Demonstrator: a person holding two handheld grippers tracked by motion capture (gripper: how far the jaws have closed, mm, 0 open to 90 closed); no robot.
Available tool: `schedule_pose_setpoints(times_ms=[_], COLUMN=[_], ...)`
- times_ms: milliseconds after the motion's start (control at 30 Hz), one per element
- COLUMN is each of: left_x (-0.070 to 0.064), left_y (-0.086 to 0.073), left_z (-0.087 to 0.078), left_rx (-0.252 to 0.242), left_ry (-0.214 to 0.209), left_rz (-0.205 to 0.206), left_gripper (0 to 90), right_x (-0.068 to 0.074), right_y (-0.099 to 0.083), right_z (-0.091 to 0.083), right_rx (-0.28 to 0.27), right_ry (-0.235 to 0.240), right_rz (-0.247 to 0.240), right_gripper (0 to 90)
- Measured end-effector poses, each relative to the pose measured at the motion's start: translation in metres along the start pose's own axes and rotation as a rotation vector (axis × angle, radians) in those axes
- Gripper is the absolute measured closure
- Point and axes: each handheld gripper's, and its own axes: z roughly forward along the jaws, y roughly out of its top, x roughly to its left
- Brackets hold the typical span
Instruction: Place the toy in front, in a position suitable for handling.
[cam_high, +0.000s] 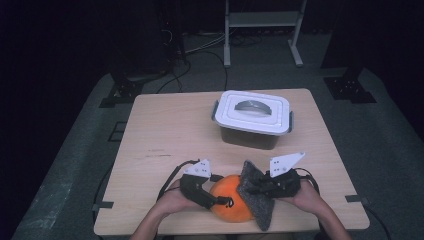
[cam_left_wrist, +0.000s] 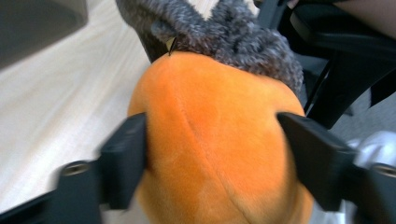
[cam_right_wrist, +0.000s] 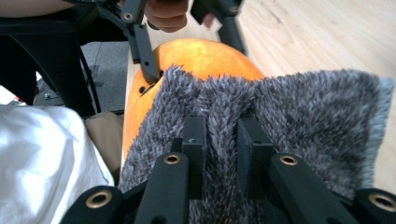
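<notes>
An orange plush ball (cam_high: 231, 198) rests near the table's front edge. My left gripper (cam_high: 220, 201) clamps it from the left, its jaws pressed on both sides of the plush ball (cam_left_wrist: 215, 140). A grey fuzzy cloth (cam_high: 256, 192) drapes over the ball's right side. My right gripper (cam_high: 252, 189) is shut on a pinched fold of that cloth (cam_right_wrist: 299, 121), with the ball (cam_right_wrist: 196, 60) just beyond it. The left gripper's fingers (cam_right_wrist: 140, 46) show at the ball's far side in the right gripper view.
A white lidded plastic box (cam_high: 254, 119) with grey side latches stands at the back of the wooden table (cam_high: 165, 135). A metal stand and cables sit on the dark floor behind. A white sleeve (cam_right_wrist: 42, 158) hangs below the table edge.
</notes>
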Motion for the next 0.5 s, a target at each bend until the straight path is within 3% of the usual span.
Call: schedule_pose_setpoints(times_ms=[100, 167, 233, 367, 500], left_x=[-0.003, -0.008, -0.01, -0.008, -0.001], left_y=[0.002, 0.005, 0.007, 0.007, 0.006], left_z=[-0.003, -0.002, -0.001, -0.001, -0.006], left_rx=[-0.037, -0.042, -0.043, -0.032, -0.027], left_ry=[0.001, 0.003, 0.005, 0.013, 0.036], left_rz=[0.054, 0.117, 0.144, 0.155, 0.138], left_gripper=[38.2, 38.6, 38.5, 38.1, 38.2], right_x=[-0.005, -0.012, -0.019, -0.027, -0.026], right_y=[0.003, 0.005, 0.005, -0.005, -0.003], right_z=[-0.008, -0.018, -0.022, -0.008, -0.006], right_rx=[-0.048, -0.107, -0.12, -0.059, -0.072], right_ry=[-0.02, -0.076, -0.107, -0.058, -0.012], right_rz=[0.008, 0.035, 0.058, 0.105, 0.11], right_gripper=[75.0, 75.0, 75.0, 74.9, 75.5])
